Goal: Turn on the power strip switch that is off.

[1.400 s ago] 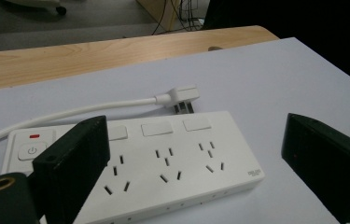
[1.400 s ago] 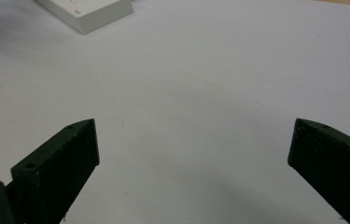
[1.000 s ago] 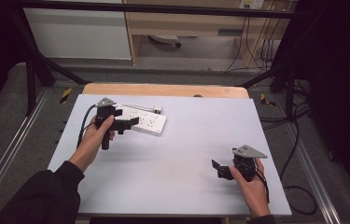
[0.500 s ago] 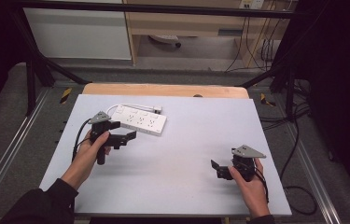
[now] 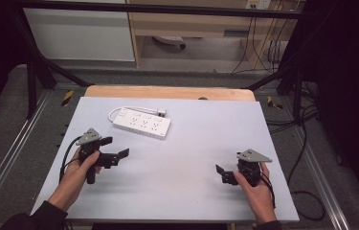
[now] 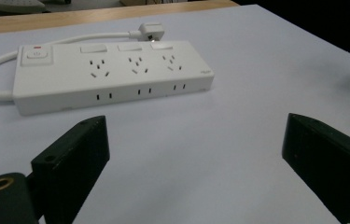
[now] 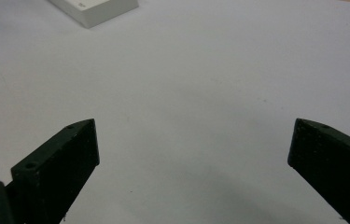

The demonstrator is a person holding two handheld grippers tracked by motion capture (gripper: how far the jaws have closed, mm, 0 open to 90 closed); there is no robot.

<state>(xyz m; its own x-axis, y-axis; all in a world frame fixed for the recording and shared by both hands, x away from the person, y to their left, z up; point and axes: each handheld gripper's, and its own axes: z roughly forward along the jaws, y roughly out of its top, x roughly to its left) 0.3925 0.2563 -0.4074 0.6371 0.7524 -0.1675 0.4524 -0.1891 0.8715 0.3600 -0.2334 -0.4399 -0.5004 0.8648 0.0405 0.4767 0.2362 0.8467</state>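
A white power strip point(image 5: 142, 123) with three switches lies flat on the back left of the white table point(image 5: 196, 139); its cable loops round to a plug point(image 5: 161, 113) behind it. My left gripper point(image 5: 116, 147) is held low over the table, in front of the strip and apart from it, jaws wide open and nothing between them. In the left gripper view the power strip point(image 6: 112, 77) and plug point(image 6: 150, 31) lie beyond the open left gripper point(image 6: 193, 158). My right gripper point(image 5: 221, 175) rests open at the front right; the right gripper point(image 7: 191, 154) faces bare table, with a corner of the strip point(image 7: 99, 9) far off.
A wooden strip point(image 5: 167, 92) edges the table's back. Black frame bars and metal rails run along both sides. Cables point(image 5: 306, 143) trail on the floor at the right. A cabinet and shelf stand behind the table.
My left gripper has drawn back from the power strip toward the front left of the table, still open. The strip and the right gripper have stayed where they were.
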